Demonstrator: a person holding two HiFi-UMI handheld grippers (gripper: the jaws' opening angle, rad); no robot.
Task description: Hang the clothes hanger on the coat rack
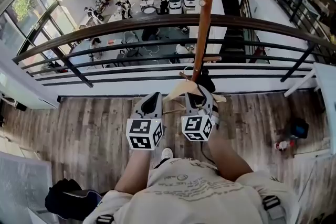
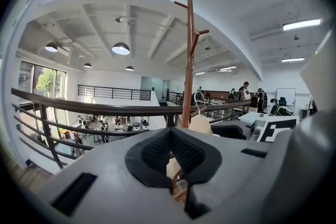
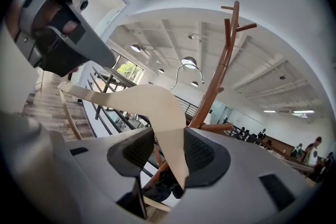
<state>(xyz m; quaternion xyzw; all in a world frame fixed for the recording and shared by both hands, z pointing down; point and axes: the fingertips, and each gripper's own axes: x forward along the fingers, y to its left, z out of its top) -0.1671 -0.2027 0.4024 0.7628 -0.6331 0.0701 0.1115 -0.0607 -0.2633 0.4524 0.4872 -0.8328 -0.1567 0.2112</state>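
Observation:
A pale wooden clothes hanger [image 1: 181, 89] with a metal hook [image 3: 181, 72] is held between both grippers, just in front of the foot of the brown wooden coat rack [image 1: 206, 18]. My right gripper [image 1: 195, 93] is shut on the hanger's wide arm [image 3: 157, 107] near its middle. My left gripper [image 1: 152, 98] is shut on the hanger's other end, and in the left gripper view pale wood [image 2: 170, 166] shows below its pads. The rack's pole [image 2: 187, 60] rises ahead with short pegs [image 3: 242, 27] near its top. The hook hangs free beside the pole.
A dark metal railing [image 1: 157, 26] runs right behind the rack, with an open floor far below. On the wooden floor [image 1: 84, 128] lie a black bag [image 1: 65, 196] at lower left and a small bottle [image 1: 283, 145] at right. A white table edge [image 1: 326, 86] is at far right.

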